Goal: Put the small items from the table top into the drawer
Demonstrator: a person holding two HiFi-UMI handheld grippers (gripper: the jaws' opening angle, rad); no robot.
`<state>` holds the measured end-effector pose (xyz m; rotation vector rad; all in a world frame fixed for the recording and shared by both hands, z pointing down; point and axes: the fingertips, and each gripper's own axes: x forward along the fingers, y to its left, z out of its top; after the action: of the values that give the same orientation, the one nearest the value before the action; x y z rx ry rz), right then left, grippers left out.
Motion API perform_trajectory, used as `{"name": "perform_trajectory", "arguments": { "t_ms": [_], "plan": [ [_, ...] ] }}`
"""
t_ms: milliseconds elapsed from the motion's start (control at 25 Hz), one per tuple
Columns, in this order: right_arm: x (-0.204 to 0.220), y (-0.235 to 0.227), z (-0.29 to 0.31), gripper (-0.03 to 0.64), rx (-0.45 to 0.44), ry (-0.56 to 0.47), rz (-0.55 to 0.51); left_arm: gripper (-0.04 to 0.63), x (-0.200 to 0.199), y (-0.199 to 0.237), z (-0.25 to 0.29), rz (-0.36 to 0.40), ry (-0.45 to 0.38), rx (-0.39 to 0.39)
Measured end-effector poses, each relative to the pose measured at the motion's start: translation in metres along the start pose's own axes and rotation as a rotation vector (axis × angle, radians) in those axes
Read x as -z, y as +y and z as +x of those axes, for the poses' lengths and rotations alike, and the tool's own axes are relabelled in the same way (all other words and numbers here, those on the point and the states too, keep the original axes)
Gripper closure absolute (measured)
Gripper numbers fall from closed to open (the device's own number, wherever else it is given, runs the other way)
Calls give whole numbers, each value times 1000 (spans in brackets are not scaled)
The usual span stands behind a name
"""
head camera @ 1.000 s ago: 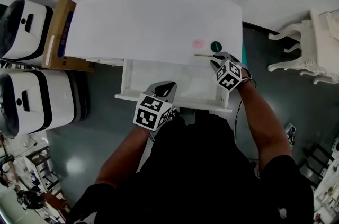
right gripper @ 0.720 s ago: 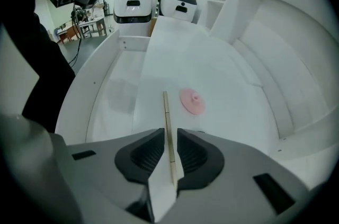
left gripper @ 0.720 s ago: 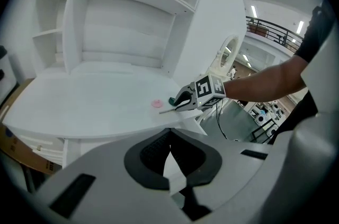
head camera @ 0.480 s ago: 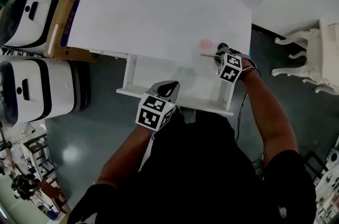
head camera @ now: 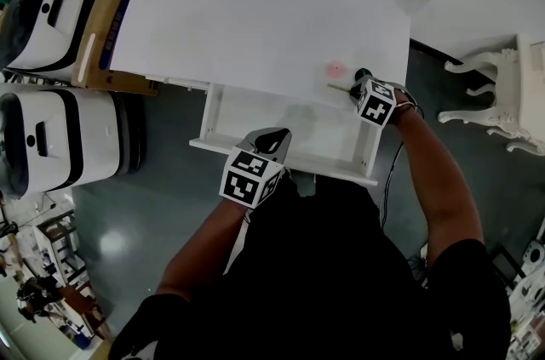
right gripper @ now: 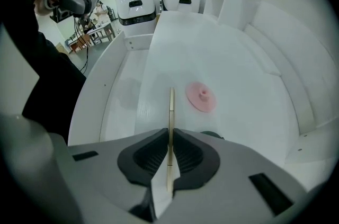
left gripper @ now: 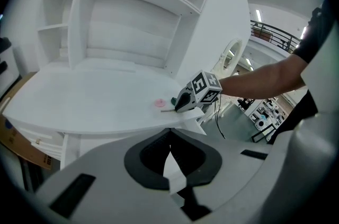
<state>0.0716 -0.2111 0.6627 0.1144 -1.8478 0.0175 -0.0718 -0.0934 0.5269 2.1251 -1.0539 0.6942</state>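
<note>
Moved the right gripper [right gripper: 170, 132] forward over the last second, to the front right corner of the table [head camera: 255, 18] and part way over a small dark round piece [head camera: 364, 73]. Clamped its jaws narrow on a thin pale stick [right gripper: 171, 104], gripped near one end, with the rest pointing out ahead along the table's front edge. Could not tell whether the stick touched the table top or hung just above it. Saw a flat pink disc [right gripper: 201, 97] lying on the table top just beside the stick, apart from it and further from the edge. Held the left gripper [left gripper: 170, 131] low at the front of the open drawer [head camera: 289, 124], jaws pressed together with nothing between them. Saw the drawer pulled out below the table's front edge, with the right gripper above its right rear corner. Noted two white rounded machines [head camera: 51, 150] and a cardboard box [head camera: 106, 26] on the floor left of the table, and white shelves [left gripper: 122, 16] rising at its back.
</note>
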Motion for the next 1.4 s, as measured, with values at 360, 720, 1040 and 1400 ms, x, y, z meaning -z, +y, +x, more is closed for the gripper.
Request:
{"name": "perform_trajectory", "arguments": {
  "t_ms": [360, 720, 1040, 1400],
  "plan": [
    [-4, 1, -7, 571, 64, -21, 57, 592, 1, 4, -7, 14, -7, 15],
    [-14, 20, -32, 571, 130, -127, 259, 592, 7, 3, -10, 47, -2, 46],
    [-26, 75, -37, 571, 45, -250, 497, 591, 8, -2, -11, 75, -4, 75],
    [-23, 125, 6, 571, -35, -181, 512, 591, 20, -8, -15, 79, 5, 83]
  ]
}}
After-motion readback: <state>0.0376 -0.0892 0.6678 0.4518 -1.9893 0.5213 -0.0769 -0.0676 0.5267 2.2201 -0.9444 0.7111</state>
